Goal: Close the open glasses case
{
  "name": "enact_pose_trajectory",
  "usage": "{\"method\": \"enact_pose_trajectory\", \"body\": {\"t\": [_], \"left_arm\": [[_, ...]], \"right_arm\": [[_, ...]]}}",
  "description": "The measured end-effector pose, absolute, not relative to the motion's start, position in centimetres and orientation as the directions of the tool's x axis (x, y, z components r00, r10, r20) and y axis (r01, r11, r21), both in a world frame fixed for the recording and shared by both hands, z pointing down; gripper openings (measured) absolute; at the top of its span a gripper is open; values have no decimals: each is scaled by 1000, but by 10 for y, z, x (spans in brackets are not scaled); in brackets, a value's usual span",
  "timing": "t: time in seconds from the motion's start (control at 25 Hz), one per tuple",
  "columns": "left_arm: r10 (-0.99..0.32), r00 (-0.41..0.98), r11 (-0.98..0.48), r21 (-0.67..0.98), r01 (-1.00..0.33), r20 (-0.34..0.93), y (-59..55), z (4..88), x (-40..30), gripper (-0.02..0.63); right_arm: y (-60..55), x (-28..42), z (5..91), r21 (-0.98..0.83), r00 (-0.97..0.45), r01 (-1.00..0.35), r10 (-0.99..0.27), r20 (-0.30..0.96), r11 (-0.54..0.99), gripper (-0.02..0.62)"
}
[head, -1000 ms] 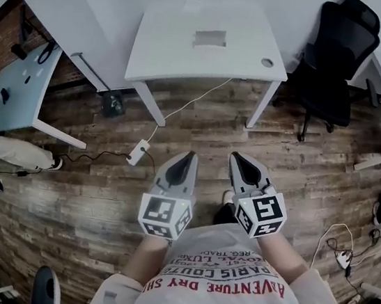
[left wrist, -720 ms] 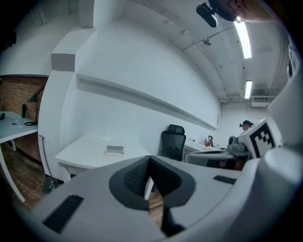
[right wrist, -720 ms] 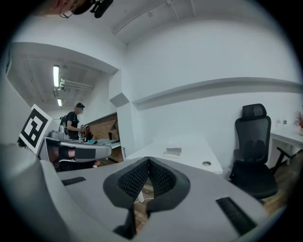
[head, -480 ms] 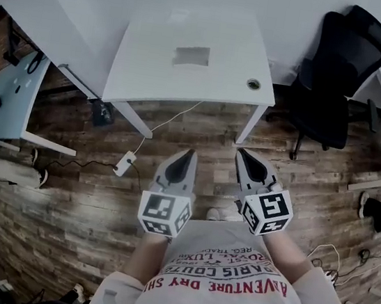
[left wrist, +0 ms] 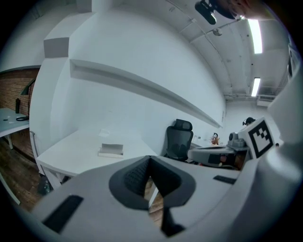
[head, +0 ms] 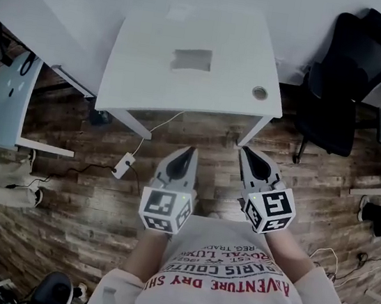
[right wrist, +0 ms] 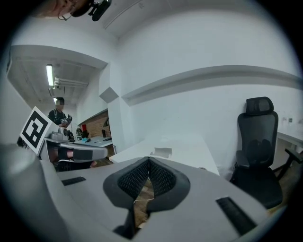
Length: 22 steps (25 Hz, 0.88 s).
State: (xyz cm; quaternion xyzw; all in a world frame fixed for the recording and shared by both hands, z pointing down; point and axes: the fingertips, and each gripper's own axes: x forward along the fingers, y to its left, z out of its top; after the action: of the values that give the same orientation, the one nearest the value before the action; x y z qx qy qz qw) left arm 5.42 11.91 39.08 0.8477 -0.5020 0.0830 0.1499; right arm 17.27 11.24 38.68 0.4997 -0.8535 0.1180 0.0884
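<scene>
An open pale glasses case (head: 192, 59) lies near the middle of a white table (head: 143, 85) ahead of me; it also shows in the left gripper view as a small box (left wrist: 111, 151) and in the right gripper view (right wrist: 162, 152). Both grippers hang over the wooden floor, short of the table's front edge. My left gripper (head: 185, 157) is shut with nothing in it, jaws touching (left wrist: 148, 160). My right gripper (head: 250, 155) is shut and empty too (right wrist: 148, 161).
A black office chair (head: 348, 79) stands right of the table. A cable and power strip (head: 122, 166) lie on the floor under the table's front. Another pale desk (head: 5, 97) stands at the left. A round grommet hole (head: 259, 93) sits at the table's right front corner.
The table and case have drawn nearer and lower in the head view as I stepped forward. Both grippers stay shut and keep their pose in front of my chest.
</scene>
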Motion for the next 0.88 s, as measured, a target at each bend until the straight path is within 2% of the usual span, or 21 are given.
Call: {"method": "enact_pose_trajectory", "body": {"t": [0.6, 0.88], "left_arm": [[-755, 575, -546, 182, -818, 315, -107, 391, -16, -3], [-732, 581, -542, 212, -813, 356, -166, 409, -41, -3]], "right_arm": [[-98, 103, 375, -113, -373, -928, -885, 279, 356, 12], [-168, 81, 381, -101, -363, -932, -880, 306, 349, 12]]}}
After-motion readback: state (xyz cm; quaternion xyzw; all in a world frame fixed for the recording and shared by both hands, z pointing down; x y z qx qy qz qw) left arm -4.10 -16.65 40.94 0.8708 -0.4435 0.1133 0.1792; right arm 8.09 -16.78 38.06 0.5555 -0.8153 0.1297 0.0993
